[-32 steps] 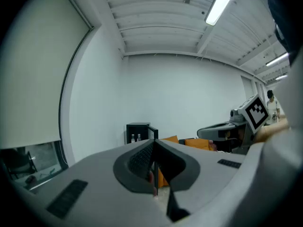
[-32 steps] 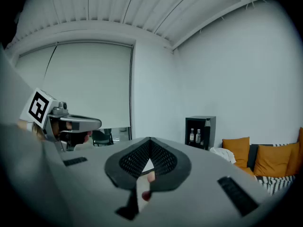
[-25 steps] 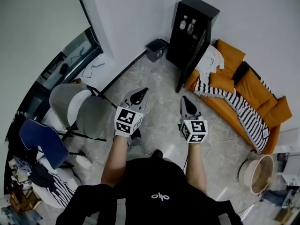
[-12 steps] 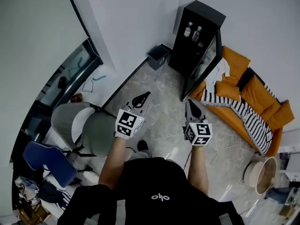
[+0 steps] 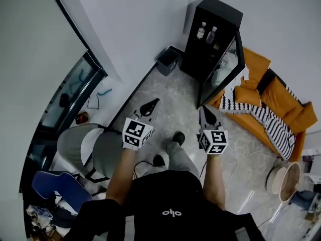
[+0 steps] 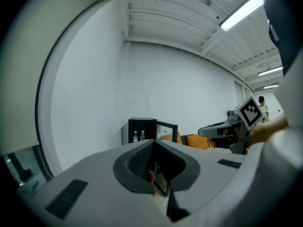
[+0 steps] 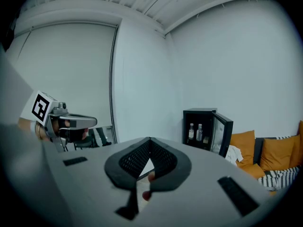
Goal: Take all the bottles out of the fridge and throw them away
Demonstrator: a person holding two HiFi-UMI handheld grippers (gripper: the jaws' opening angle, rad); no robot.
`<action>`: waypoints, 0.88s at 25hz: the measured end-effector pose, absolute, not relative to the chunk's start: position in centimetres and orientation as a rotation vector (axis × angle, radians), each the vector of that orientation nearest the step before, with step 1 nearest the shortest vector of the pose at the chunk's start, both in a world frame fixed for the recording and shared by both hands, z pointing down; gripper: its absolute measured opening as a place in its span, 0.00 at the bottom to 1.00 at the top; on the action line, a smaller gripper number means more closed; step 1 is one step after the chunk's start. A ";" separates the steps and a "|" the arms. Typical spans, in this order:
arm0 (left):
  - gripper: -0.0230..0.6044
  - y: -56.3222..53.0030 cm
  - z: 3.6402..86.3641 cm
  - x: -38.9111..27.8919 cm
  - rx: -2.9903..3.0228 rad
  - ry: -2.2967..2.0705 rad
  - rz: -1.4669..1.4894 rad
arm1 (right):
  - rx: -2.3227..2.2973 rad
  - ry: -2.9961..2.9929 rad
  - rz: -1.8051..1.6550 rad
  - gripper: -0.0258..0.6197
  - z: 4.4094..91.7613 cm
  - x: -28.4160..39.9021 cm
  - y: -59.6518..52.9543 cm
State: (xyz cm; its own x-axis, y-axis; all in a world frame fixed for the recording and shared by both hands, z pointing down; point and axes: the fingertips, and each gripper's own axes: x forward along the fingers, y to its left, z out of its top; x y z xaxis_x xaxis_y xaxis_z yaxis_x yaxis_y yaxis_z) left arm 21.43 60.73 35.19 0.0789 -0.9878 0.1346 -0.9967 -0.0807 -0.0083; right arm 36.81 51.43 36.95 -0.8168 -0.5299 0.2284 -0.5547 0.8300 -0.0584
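Pale marble-look floor fills most of the head view, with a tall dark window far left and a grey shell chair just beside it. Next over is the left gripper, jaws pressed together on nothing, held out over the floor. Past it a dark plastic bin sits against the white wall, right next to the black mini fridge, whose glass door hangs open. The 2 clear bottles stand side by side on a shelf inside, well apart from both grippers. Then the right gripper, closed too and empty, near the door's lower edge. Far right there's an orange sofa with a black-and-white striped throw on it. Only the gripper views catch the long ceiling strip light, and only the head view shows the bin.
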 end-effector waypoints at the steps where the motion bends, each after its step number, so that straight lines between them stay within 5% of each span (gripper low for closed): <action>1: 0.03 59.9 35.4 20.9 2.243 -2.066 0.163 | 0.846 -2.806 0.189 0.05 37.2 36.3 50.6; 22: 0.03 31.0 34.3 8.2 2.227 -2.050 0.141 | 0.831 -2.765 0.098 0.05 36.4 23.3 22.2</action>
